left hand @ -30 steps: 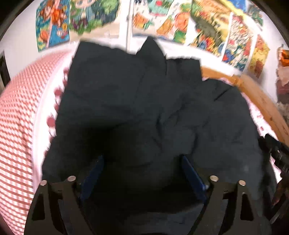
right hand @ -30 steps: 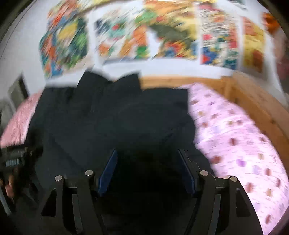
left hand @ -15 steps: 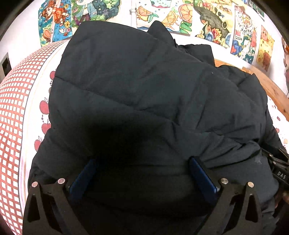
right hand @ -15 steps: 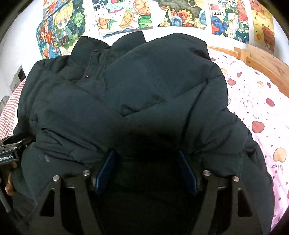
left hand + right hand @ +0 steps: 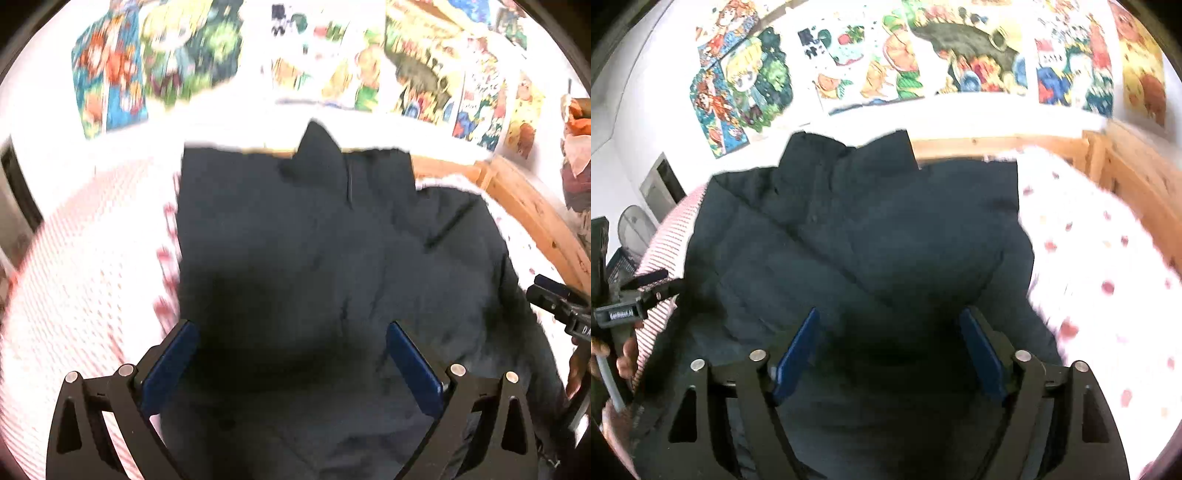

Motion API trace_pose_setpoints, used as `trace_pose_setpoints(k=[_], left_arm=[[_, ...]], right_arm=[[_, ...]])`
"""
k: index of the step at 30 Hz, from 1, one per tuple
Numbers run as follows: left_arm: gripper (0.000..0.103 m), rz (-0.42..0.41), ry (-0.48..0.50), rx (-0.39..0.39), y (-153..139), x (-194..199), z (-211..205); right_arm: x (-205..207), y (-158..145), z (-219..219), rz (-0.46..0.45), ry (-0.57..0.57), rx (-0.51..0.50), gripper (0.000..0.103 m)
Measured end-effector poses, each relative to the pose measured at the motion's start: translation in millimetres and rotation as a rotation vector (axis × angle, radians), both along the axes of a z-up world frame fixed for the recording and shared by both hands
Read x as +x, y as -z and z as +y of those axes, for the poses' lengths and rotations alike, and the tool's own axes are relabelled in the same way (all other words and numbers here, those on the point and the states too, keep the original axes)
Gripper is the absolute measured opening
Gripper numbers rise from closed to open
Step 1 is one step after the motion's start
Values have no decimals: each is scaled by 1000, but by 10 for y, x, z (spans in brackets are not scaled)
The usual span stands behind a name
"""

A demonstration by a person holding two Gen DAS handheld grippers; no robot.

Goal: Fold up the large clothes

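Note:
A large dark navy puffer jacket lies spread on the bed, collar toward the wall; it also shows in the right wrist view. My left gripper is open, its blue pads wide apart above the jacket's near left part, holding nothing. My right gripper is open above the jacket's near right part, empty. The right gripper's body shows at the right edge of the left wrist view; the left gripper's body shows at the left edge of the right wrist view.
The bed has a red-checked cover on the left and a white sheet with red fruit print on the right. A wooden bed frame runs along the back and right. Colourful posters cover the wall. A fan stands at left.
Half a second ago both grippers were low and close on the jacket, which bulged up. Now both have pulled back and up, and the jacket lies flatter on the bed.

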State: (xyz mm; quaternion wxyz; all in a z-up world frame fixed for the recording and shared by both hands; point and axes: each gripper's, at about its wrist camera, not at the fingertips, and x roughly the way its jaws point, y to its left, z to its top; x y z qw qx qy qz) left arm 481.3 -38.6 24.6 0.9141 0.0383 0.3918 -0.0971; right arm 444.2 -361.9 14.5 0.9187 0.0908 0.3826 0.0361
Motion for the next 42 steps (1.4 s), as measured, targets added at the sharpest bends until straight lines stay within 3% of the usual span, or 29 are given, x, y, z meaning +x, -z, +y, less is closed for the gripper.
trace_pose_setpoints(k=[5,10,14,17,20,22,23,24,25,27,30,34,37,39,42], left_arm=[[103,-122,11,103,-391,495,-181],[103,-160,27,78,-496,1341,-483],[103,-124,-12,99,-408,2015,-694],[100,-69,-35,105,-353,2328,-714],[85,-17,-46,88,-268,2630,-700],[64,58,-10,61,-199,2760,-706],[53,76,7,37,-169,2799,-710],[25,103,37,8,-127,2829,-725],[10,115,56,-17,-116,2820,-725],[9,76,65,-81,-170,2687,-667],[8,4,99,-177,-365,2378,-515],[8,-111,189,-249,-653,1800,-268],[7,-172,269,-292,-813,1299,-63],[7,-196,304,-315,-870,993,45],[7,-192,299,-226,-821,641,41]], right_arm=[[570,-370,-17,1,6,-54,75],[1634,-439,-97,-13,13,9,75],[2269,-308,-162,-30,48,102,75],[2630,-203,-42,-5,35,118,72],[2944,-64,98,49,45,74,72],[3091,69,169,99,69,24,71],[3119,128,197,112,78,12,54],[3108,183,217,113,88,20,29],[3041,192,213,91,107,55,18],[2892,126,191,25,119,104,10],[2501,-78,220,-85,96,128,8],[1706,-357,146,-231,7,236,8],[1141,-482,69,-289,-20,224,6],[793,-515,-2,-308,-22,198,5],[408,-468,-41,-293,-23,130,4]])
